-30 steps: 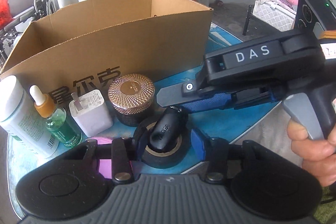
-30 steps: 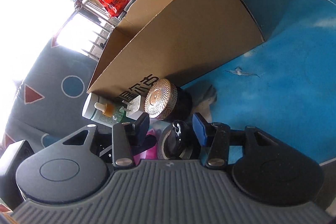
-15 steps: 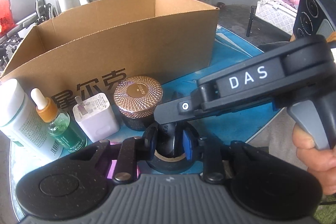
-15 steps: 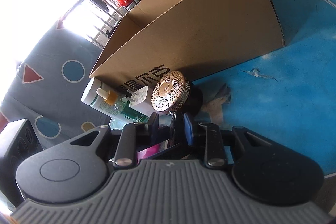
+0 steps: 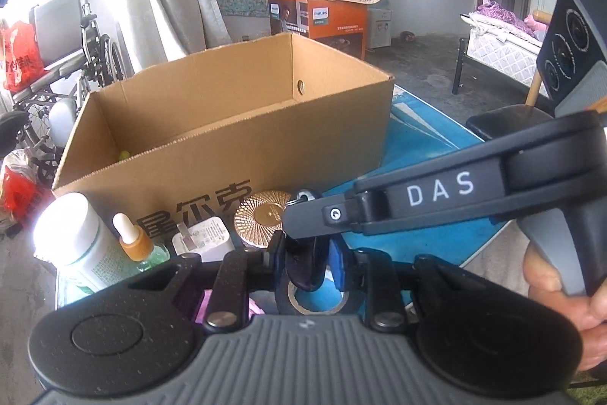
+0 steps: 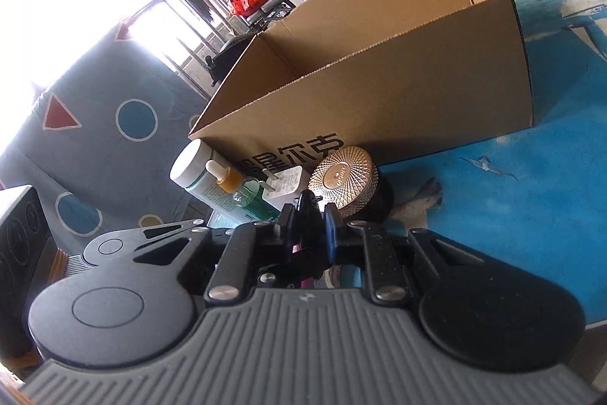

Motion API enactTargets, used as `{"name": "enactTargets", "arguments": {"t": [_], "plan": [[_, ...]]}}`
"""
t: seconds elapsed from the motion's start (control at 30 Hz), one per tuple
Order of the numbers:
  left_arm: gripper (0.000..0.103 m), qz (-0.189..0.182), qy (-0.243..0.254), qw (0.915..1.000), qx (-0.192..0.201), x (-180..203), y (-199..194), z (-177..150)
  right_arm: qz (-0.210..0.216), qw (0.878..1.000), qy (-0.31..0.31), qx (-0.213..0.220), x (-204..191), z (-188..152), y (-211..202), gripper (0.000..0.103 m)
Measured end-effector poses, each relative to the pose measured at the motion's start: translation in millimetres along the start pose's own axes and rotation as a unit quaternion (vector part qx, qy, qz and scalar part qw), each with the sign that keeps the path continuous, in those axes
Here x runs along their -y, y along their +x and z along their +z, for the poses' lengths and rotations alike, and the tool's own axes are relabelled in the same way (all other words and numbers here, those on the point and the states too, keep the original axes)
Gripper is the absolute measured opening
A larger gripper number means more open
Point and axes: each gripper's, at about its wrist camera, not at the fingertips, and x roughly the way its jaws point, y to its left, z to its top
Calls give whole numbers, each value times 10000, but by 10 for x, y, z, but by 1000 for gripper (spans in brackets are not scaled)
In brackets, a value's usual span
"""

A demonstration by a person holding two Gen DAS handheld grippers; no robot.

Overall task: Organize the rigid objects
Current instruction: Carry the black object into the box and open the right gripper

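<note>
Left wrist view: left claw (image 5: 306, 262) clenched on a black key fob (image 5: 303, 270), raised above the tape roll (image 5: 316, 304). Right claw (image 5: 299, 211) crosses overhead.

Right wrist view: right claw (image 6: 309, 228) clamps the same fob (image 6: 308, 215), near the cardboard box (image 6: 379, 93) on the desk (image 6: 512, 215).

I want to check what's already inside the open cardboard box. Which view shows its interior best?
The left wrist view: it looks over the front wall of the brown cardboard box onto the floor, where something small and yellow-green lies. The right wrist view shows only its outer walls and upper inner walls.
</note>
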Motion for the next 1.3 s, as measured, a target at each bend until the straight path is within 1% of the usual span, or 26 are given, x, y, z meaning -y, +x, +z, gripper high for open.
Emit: {"name": "enactTargets", "arguments": {"t": [0.13, 0.23, 0.3, 0.37, 0.47, 0.53, 0.57, 0.63, 0.73, 0.8, 0.83, 0.87, 0.93, 0.97, 1.0, 1.13, 1.2, 1.23, 1.3], "plan": [[25, 144, -66, 9992, 374, -101, -247, 210, 143, 9991, -332, 241, -233, 172, -172, 15], [25, 296, -110, 9976, 614, -218, -384, 422, 302, 9961, -687, 453, -443, 400, -273, 15], [25, 437, -155, 9964, 708, -325, -417, 599, 429, 9940, -856, 531, -557, 601, -287, 15], [25, 575, -202, 9959, 670, -427, -378, 764, 549, 9922, -969, 563, -639, 814, -242, 15], [26, 642, -302, 9966, 414, -650, -166, 978, 625, 9918, -1019, 442, -699, 1115, -55, 15], [26, 619, -423, 9971, 106, -847, 34, 1063, 634, 9939, -887, 163, -672, 1349, 173, 15], [25, 603, -558, 9965, -128, -960, 169, 1080, 648, 9955, -688, -50, -623, 1459, 324, 15], [25, 610, -647, 9953, -385, -1066, 338, 1077, 705, 9957, -211, -556, -475, 1618, 647, 15], [27, 581, -783, 9927, -712, -1216, 540, 1025, 794, 9876, 532, -1242, -207, 1734, 1097, 15], [27, 614, -835, 9909, -860, -1263, 622, 956, 811, 9804, 838, -1588, -68, 1737, 1339, 15], [28, 602, -830, 9909, -868, -1273, 639, 947, 821, 9772, 931, -1725, -14, 1746, 1426, 15], [30, 611, -821, 9907, -896, -1282, 666, 936, 744, 9748, 1016, -1840, 24, 1724, 1510, 15], [34, 656, -763, 9910, -888, -1273, 671, 932, 648, 9708, 1038, -2064, 79, 1733, 1661, 15], [37, 671, -732, 9913, -867, -1269, 666, 935, 587, 9687, 1077, -2157, 92, 1715, 1737, 15], [40, 684, -707, 9916, -838, -1264, 662, 949, 526, 9665, 1064, -2278, 95, 1706, 1810, 15], [45, 722, -717, 9918, -767, -1261, 611, 965, 219, 9609, 909, -2608, 43, 1680, 2056, 17], [56, 760, -760, 9917, -699, -1260, 567, 973, 69, 9585, 857, -2718, 26, 1662, 2159, 17], [58, 793, -795, 9917, -628, -1255, 520, 969, 31, 9576, 871, -2747, 27, 1654, 2194, 19], [61, 826, -882, 9916, -462, -1243, 410, 947, -20, 9564, 884, -2783, 23, 1637, 2257, 30]]}}
